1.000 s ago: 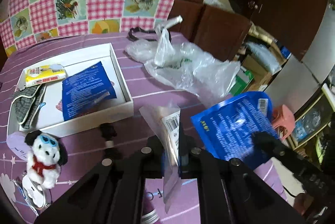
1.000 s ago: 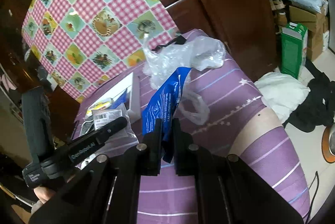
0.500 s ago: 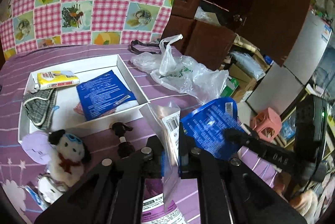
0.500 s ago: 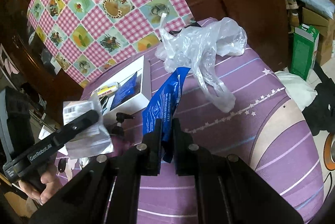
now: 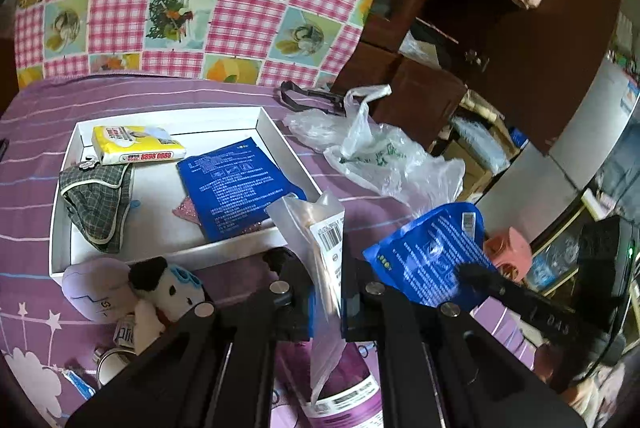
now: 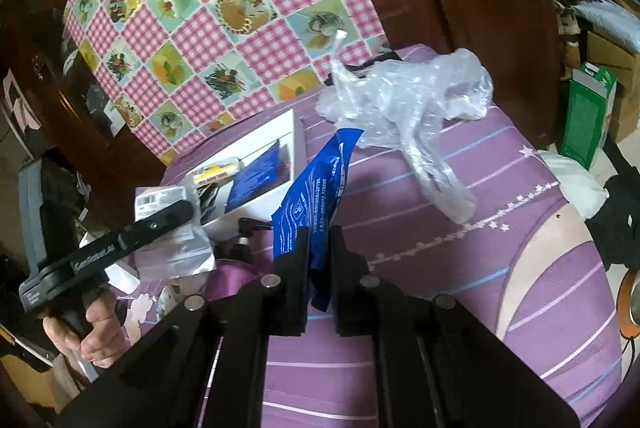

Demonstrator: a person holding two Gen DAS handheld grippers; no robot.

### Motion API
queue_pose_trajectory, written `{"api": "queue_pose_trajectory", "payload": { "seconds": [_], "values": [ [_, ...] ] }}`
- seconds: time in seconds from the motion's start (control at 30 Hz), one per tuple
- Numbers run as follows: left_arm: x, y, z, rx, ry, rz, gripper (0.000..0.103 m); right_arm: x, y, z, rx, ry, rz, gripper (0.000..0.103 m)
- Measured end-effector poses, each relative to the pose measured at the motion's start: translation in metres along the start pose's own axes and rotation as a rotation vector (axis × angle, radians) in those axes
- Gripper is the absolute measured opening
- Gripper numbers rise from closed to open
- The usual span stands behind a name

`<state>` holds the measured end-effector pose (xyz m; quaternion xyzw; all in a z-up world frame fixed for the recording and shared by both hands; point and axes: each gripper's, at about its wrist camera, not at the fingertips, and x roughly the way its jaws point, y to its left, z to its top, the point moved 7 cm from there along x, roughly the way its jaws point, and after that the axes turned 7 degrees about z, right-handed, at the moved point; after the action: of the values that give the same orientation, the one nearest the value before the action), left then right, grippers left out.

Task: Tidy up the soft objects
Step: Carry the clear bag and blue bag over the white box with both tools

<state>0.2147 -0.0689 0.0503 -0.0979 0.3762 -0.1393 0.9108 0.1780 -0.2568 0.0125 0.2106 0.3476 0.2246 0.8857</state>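
Holding 2 soft packets aloft above the purple striped bedspread (image 6: 460,248); left gripper (image 5: 326,268) pinching a clear plastic pouch with a white barcode label (image 5: 320,228), right gripper (image 6: 318,256) pinching a blue printed foil sachet (image 6: 316,188); both sets of jaws pressed tight on their item. Destination, judged: shallow white cardboard box (image 5: 280,132), already containing 1 matching blue sachet (image 5: 236,184), 1 yellow tissue pack (image 5: 136,144), 1 grey checked cloth (image 5: 96,200). Advice: carry each packet over the near rim before releasing; lay the blue sachet flat upon its twin; set the pouch on bare white floor; keep clear of the black-and-white plush dog (image 5: 160,292) just beside the box and the crumpled clear plastic bag (image 6: 412,108).
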Motion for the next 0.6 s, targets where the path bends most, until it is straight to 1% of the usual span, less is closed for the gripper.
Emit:
{"api": "queue_pose_trajectory", "payload": {
  "seconds": [0.1, 0.2, 0.3, 0.33, 0.4, 0.53, 0.6],
  "values": [
    [-0.002, 0.004, 0.005, -0.014, -0.013, -0.013, 0.006, 0.002, 0.010, 0.002, -0.031, -0.003, -0.025, 0.010],
    [-0.006, 0.007, 0.011, -0.027, -0.029, -0.026, 0.006, 0.005, 0.020, 0.004, -0.047, -0.003, -0.020, 0.010],
    [-0.009, 0.014, 0.014, -0.026, -0.052, -0.003, 0.006, 0.012, 0.029, 0.008, -0.066, 0.001, -0.018, 0.010],
    [-0.007, 0.018, 0.015, -0.023, -0.053, 0.018, 0.006, 0.014, 0.032, 0.009, -0.074, 0.005, -0.018, 0.010],
    [-0.003, 0.025, 0.015, -0.031, -0.045, 0.028, 0.006, 0.020, 0.036, 0.011, -0.085, 0.016, -0.021, 0.010],
    [0.007, 0.046, 0.017, -0.118, -0.034, 0.000, 0.006, 0.031, 0.044, 0.019, -0.096, 0.034, -0.017, 0.010],
    [0.008, 0.052, 0.018, -0.145, -0.041, -0.015, 0.006, 0.035, 0.048, 0.027, -0.098, 0.032, -0.016, 0.010]
  ]
}}
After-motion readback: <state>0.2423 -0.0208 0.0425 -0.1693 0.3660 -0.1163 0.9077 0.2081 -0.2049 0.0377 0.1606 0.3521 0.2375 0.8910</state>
